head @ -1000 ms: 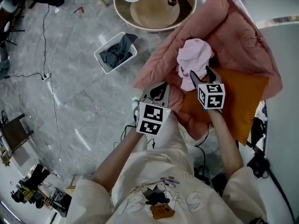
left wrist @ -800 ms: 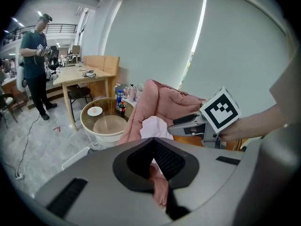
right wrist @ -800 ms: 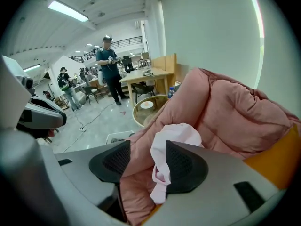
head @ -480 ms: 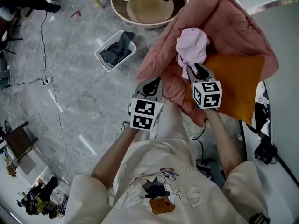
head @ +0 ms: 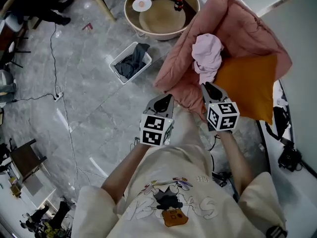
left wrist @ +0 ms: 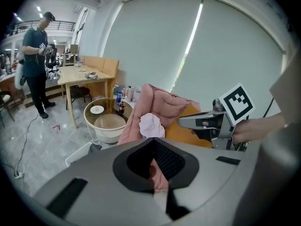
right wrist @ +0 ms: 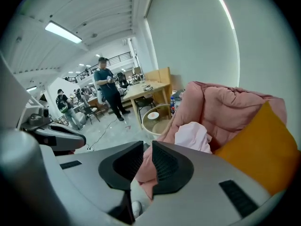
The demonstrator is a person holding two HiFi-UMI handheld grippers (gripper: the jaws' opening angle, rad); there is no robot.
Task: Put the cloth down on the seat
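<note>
The pale pink cloth [head: 207, 51] lies bunched on the seat, a pink padded chair [head: 242, 29] with an orange cushion [head: 245, 86]. Nothing holds it. My right gripper [head: 208, 88] hangs just in front of the chair's near edge, below the cloth and apart from it. Its jaws have just been closing and stand a narrow slit apart with nothing between them [right wrist: 146, 147]. My left gripper [head: 163, 102] is over the floor left of the chair, its tips together and empty [left wrist: 153, 142]. The cloth [right wrist: 192, 135] shows beyond both jaws [left wrist: 150, 125].
A round low table [head: 133, 19] with a plate and bottles stands beyond the chair. A white basket [head: 116, 63] of dark clothes sits on the grey floor to the left. Cables trail across the floor. A person [left wrist: 35, 55] stands by a wooden table further off.
Both grippers have drawn back from the chair towards my body. The right jaws, wide open at the cloth before, are now nearly closed. The cloth stays on the seat.
</note>
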